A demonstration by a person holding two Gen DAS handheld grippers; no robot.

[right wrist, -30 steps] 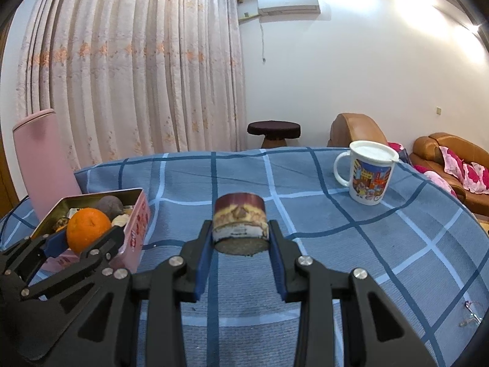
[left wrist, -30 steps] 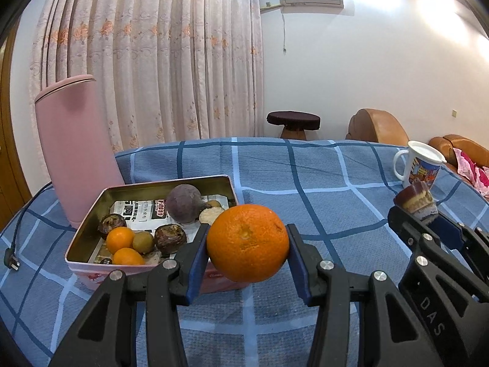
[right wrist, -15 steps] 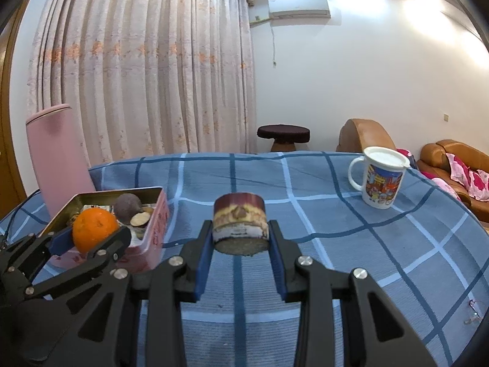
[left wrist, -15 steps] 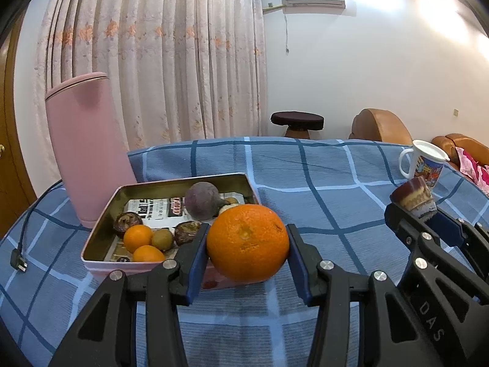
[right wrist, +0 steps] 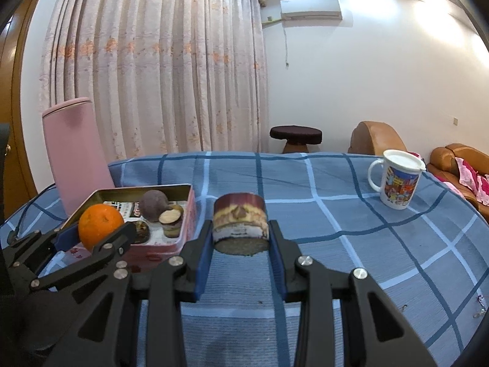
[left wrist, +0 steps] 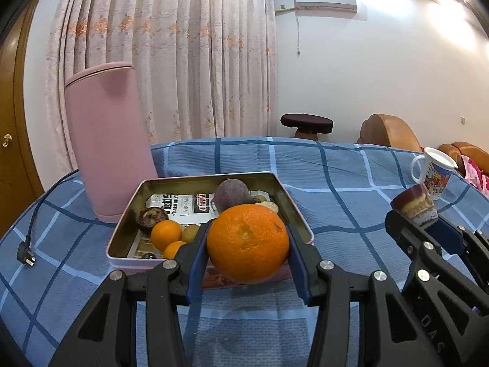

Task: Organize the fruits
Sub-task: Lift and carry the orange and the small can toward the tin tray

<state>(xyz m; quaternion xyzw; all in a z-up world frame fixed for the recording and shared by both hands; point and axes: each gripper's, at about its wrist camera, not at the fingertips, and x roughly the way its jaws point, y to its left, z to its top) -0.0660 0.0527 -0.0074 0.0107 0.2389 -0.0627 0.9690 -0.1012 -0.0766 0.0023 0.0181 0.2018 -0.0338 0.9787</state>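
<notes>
My left gripper (left wrist: 247,246) is shut on a big orange (left wrist: 248,241), held above the blue checked tablecloth just in front of the pink metal tin (left wrist: 301,223). The tin (right wrist: 189,214) holds a purple round fruit (left wrist: 230,194), small oranges (left wrist: 166,235), a kiwi, dark passion fruits and cut halves on printed paper. My right gripper (right wrist: 241,246) is shut on a short round layered cake in a brown wrapper (right wrist: 240,224), to the right of the tin and off the cloth. Each gripper shows in the other's view: the left gripper (right wrist: 91,235) and the right gripper (left wrist: 418,217).
A tall pink flask (left wrist: 107,140) stands behind the tin's left corner, with a black cable and plug (left wrist: 26,252) lying to the left. A white printed mug (right wrist: 395,180) stands at the table's far right. Beyond the table are a stool, curtains and brown sofas.
Both grippers have shifted sideways with their loads; the tin, flask and mug have slid rightward in both views. Both grips are unchanged.
</notes>
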